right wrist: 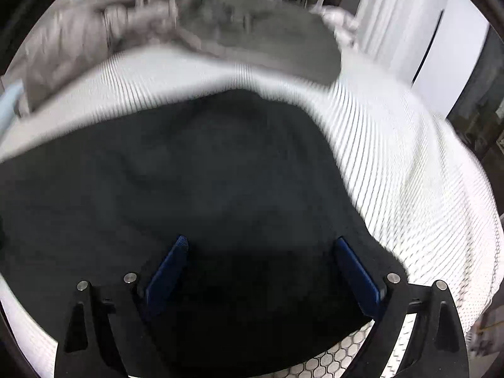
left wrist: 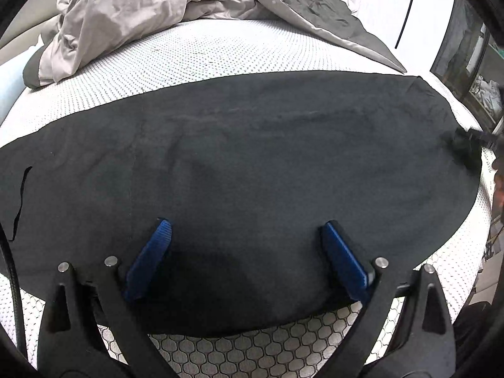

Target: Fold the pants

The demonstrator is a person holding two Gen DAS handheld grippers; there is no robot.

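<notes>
Left tongs (left wrist: 245, 230) and right tongs (right wrist: 263, 247) spread wide, empty, over flat black fabric pants (left wrist: 252, 157) on white honeycomb-textured mattress (left wrist: 189, 50).

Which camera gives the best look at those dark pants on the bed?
The left wrist view: it shows the pants sharp, spread flat nearly end to end. The right wrist view is blurred and shows only one end of them.

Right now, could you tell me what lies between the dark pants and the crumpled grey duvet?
Only a bare strip of white dotted mattress separates the pants from the duvet, shown clearest in the left wrist view.
</notes>
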